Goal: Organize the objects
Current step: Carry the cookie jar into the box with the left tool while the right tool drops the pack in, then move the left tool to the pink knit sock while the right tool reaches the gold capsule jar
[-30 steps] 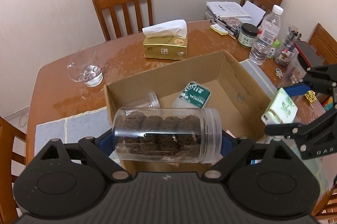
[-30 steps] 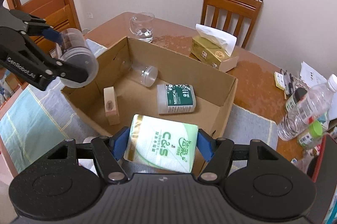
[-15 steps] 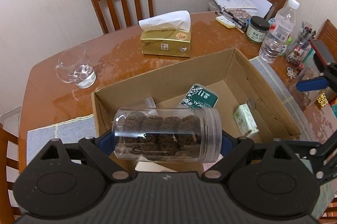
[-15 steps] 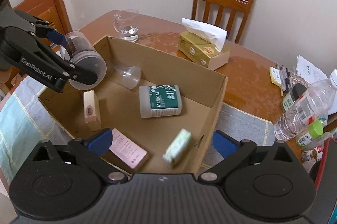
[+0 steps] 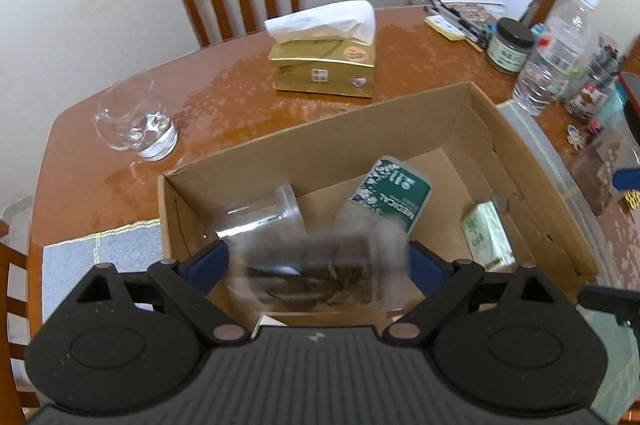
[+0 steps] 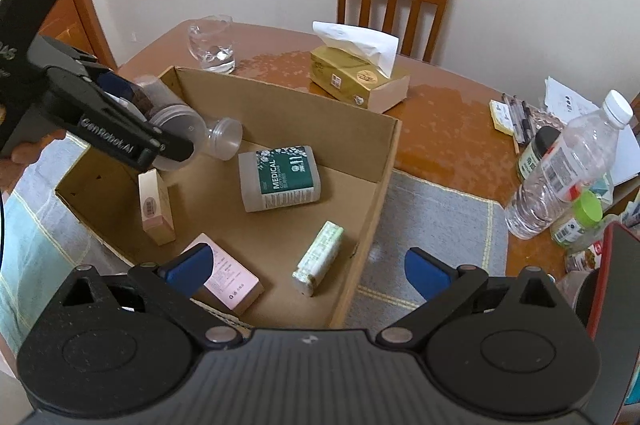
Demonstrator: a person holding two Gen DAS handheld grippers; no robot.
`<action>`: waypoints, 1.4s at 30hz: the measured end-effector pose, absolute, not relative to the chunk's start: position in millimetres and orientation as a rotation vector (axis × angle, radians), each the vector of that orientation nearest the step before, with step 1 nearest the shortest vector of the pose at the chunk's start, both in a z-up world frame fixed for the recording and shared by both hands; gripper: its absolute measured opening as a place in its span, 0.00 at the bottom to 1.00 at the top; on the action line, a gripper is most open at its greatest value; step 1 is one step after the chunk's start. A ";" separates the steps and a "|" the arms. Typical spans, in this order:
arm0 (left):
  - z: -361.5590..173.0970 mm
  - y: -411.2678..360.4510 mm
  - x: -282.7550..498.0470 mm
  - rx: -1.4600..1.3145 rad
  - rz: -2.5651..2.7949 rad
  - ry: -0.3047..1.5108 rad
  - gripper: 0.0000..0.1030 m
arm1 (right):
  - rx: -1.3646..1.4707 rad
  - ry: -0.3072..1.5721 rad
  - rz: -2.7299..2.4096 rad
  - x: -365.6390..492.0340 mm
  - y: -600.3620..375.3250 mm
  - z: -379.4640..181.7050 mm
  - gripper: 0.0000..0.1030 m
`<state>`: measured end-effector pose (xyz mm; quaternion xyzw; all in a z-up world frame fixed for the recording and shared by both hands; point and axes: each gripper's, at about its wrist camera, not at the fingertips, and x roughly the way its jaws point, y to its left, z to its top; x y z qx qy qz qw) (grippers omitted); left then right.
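Two grippers: both over the cardboard box [image 6: 384, 161], low in each frame.
Left gripper [image 5: 316, 261]: jaws have just been opening; blue pads stand apart from the jar ends, no grip.
Cookie jar [image 5: 316, 273]: clear, dark cookies inside, badly blurred; lying sideways between the left pads, over the box's near-left corner. In the right view it sits at left frame [image 6: 172, 129], partly behind the left gripper's arm.
Right gripper [image 6: 308, 269]: jaws spread wide, nothing between them.
Tissue pack [image 6: 318, 259]: green and white, on the box floor near the right wall, centre-low.
Box contents: green medical pack [image 6: 280, 179] mid-floor; empty clear jar [image 6: 224, 139] toward the far-left corner; two pink cartons, one upright [image 6: 156, 207], one flat [image 6: 228, 275].
Table [image 6: 448, 121]: gold tissue box [image 6: 360, 81] beyond the box; glass [image 6: 212, 45] upper left.
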<state>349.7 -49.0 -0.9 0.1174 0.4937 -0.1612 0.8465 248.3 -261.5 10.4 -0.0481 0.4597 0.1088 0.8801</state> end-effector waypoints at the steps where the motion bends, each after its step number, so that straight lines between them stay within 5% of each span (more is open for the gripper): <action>1: 0.1 -48.3 349.9 0.241 -0.334 1.037 0.92 | -0.099 0.958 0.225 248.1 -262.2 10.2 1.00; 24: 33.0 -16.4 272.4 0.199 -0.314 0.913 0.96 | 0.040 0.964 0.048 197.7 -262.3 1.0 1.00; 42: -6.7 35.0 192.2 0.142 -0.293 0.970 0.96 | 0.066 0.995 -0.011 132.9 -213.6 -17.3 1.00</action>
